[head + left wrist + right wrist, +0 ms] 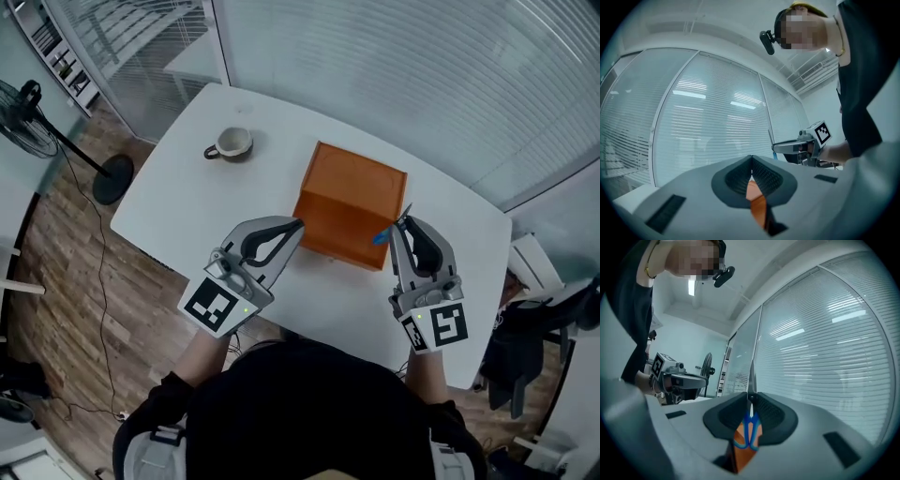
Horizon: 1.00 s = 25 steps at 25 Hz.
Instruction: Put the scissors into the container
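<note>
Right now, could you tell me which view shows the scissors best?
The right gripper view: the scissors sit close up between the right gripper's jaws, blue handles low, blade pointing up. The head view gives only a blue speck by the container; the left gripper view, a distant blade.

I hold my left gripper (pixel 294 226) aimed far and right, jaws closed on nothing. My right gripper (pixel 402 225) aims far, roughly level, jaws pinching the scissors (pixel 749 430) by the handles.
</note>
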### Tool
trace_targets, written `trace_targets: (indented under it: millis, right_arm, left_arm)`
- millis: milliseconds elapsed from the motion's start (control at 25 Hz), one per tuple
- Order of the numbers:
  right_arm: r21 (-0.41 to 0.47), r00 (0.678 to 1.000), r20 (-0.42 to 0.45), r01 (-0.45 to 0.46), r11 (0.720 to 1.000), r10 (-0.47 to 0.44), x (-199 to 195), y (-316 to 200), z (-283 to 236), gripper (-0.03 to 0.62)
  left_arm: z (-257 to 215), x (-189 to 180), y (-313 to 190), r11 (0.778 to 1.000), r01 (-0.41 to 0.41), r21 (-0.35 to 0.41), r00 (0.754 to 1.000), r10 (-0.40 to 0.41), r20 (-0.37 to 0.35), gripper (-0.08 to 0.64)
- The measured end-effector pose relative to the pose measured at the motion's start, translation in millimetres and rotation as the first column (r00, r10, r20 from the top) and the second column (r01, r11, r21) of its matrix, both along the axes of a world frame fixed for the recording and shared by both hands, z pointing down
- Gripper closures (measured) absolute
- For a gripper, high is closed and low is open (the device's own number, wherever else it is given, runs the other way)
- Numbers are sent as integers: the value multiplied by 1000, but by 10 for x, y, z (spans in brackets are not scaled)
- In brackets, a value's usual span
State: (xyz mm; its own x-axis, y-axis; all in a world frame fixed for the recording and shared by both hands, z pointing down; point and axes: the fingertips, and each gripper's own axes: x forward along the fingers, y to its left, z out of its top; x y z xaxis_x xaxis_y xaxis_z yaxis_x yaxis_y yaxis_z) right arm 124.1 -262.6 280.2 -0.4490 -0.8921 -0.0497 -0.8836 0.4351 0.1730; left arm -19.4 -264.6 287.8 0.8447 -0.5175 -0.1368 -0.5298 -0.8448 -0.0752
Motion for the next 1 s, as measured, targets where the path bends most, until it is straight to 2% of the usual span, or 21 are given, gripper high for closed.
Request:
trace_targets:
  millis: [640, 1000]
  right_arm:
    - [-91, 984, -149, 82, 992, -95, -113, -303, 602, 520]
    - [-173, 980, -143, 110, 979, -135, -174, -422, 967, 520]
  left_arm:
    - [146, -77, 81, 1000, 2, -21, 1000, -2, 26, 548]
    - [157, -153, 84, 1000, 10, -20, 999, -9, 33, 548]
